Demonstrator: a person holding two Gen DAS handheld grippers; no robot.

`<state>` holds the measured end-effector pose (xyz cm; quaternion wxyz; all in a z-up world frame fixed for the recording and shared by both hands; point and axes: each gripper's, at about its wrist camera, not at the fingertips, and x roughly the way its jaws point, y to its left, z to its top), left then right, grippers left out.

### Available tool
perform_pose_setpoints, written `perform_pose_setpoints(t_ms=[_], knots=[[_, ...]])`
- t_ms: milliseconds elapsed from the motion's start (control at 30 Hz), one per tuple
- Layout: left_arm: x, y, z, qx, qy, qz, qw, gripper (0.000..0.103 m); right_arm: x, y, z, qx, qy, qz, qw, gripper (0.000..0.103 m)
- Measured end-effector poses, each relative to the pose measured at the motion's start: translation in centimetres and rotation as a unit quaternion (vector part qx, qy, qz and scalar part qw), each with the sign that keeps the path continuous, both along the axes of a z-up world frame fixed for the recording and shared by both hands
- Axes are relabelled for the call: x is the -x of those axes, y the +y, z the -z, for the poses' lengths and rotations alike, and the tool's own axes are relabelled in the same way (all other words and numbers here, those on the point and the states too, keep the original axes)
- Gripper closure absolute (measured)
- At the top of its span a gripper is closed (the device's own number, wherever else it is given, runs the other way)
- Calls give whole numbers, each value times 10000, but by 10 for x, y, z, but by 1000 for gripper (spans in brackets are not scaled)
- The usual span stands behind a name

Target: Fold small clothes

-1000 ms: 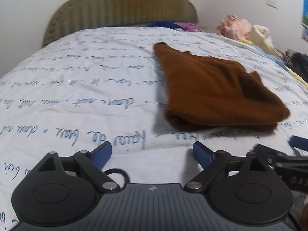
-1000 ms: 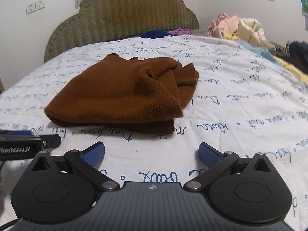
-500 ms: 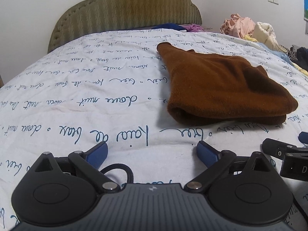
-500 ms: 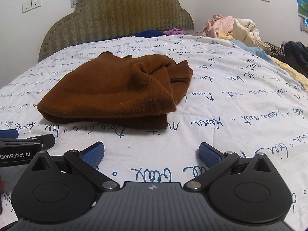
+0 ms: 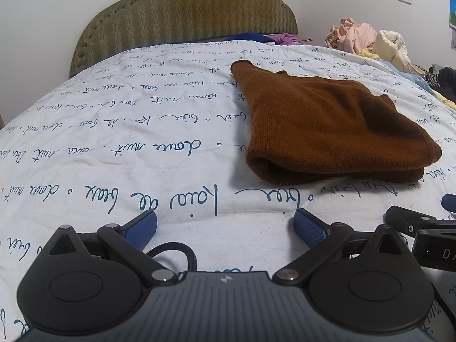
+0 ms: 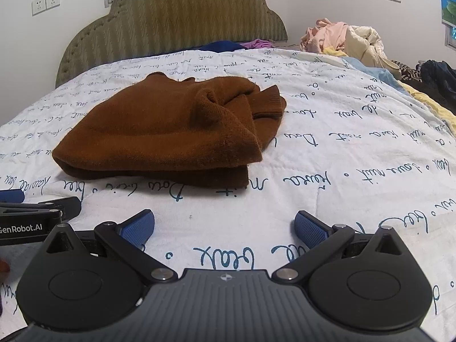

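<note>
Brown knit garment [image 5: 327, 125], one, is lying folded on the white lettered bedspread [image 5: 114, 148], just ahead of both tools. Left gripper [image 5: 225, 225] and right gripper [image 6: 225, 225], two, are hovering near it, jaws spread wide, gripping nothing. One pile of clothes [image 6: 342, 40] is sitting by the headboard [image 6: 176, 20].

One brown knit garment [image 5: 327, 125], folded, on one bed [image 5: 114, 148]. Two grippers: left gripper [image 5: 225, 226], right gripper [image 6: 224, 225], two blue-padded fingers [image 6: 136, 228] each. One green headboard [image 6: 176, 20]. One heap of loose clothes [image 6: 342, 38].
</note>
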<state>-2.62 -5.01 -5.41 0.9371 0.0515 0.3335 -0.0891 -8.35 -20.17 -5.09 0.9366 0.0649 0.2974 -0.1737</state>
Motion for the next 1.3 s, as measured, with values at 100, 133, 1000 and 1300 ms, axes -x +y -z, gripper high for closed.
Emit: perform_pose_setpoints(t_ms=[100,133,1000,1300], knots=[[0,0,0,-1,0,0,10000,0,-1,2,0,45,33,0,10000,0],[0,0,0,-2,0,0,10000,0,-1,2,0,64,45,1,10000,0],[-1,2,0,77,-12,-5,10000,0,3,2,-1,342,65,293,9990,0],[-1,3,1,75,-14,-5,10000,0,1,-2,2,249,165,304,9991,0]])
